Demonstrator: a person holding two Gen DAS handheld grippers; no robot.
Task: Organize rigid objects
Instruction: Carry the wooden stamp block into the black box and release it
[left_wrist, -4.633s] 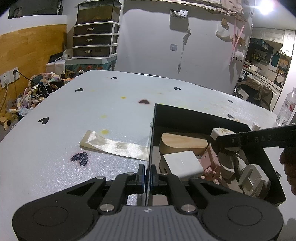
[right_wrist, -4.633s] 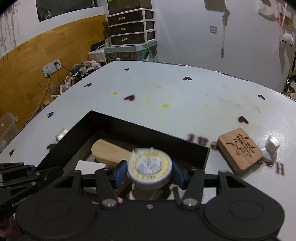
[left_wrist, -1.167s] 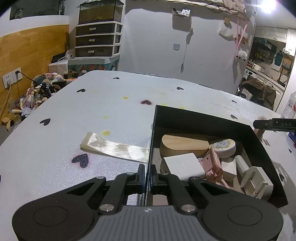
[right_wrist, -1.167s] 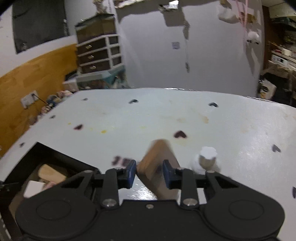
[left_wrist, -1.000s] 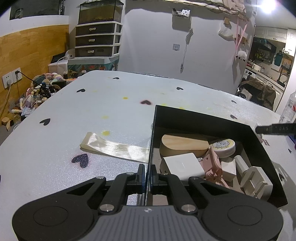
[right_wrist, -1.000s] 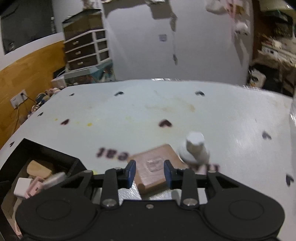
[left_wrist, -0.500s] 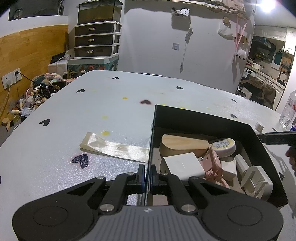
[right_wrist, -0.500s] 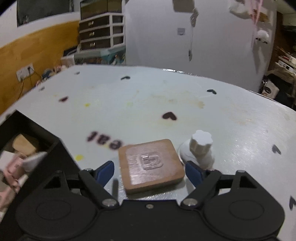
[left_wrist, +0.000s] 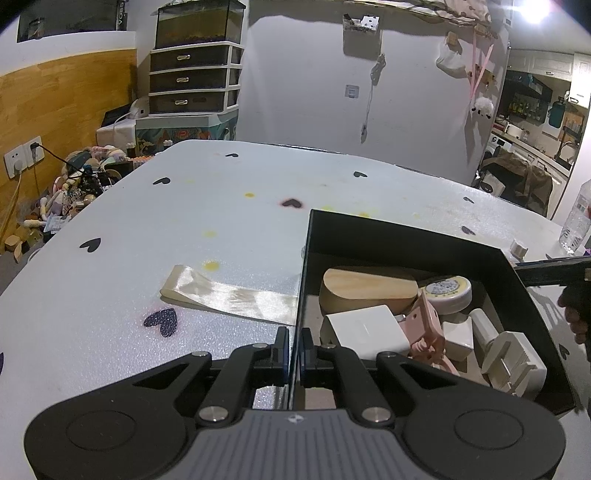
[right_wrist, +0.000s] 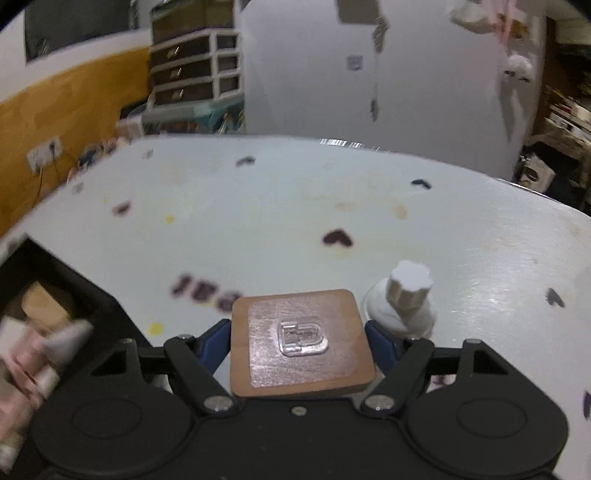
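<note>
A black box (left_wrist: 402, 232) on the white table holds a wooden paddle (left_wrist: 365, 286), a round tin (left_wrist: 448, 291), a white block (left_wrist: 364, 328), a pink piece (left_wrist: 428, 328) and other white parts. My left gripper (left_wrist: 292, 349) is shut on the box's near left wall. My right gripper (right_wrist: 299, 338) has its blue pads against both sides of a square wooden tile (right_wrist: 300, 341) with a clear raised emblem. A white knob-shaped piece (right_wrist: 404, 299) stands just right of the tile. The box corner (right_wrist: 62, 295) shows at the left of the right wrist view.
A cream ribbon strip (left_wrist: 229, 295) lies on the table left of the box. A clear bottle (left_wrist: 576, 225) and a small white cap (left_wrist: 519, 248) stand at the far right. The right tool's black arm (left_wrist: 550, 269) reaches along the box's right side.
My right gripper let the round tin go into the box, moved right, opened wide around the wooden tile and has closed onto its sides. The left gripper has not moved.
</note>
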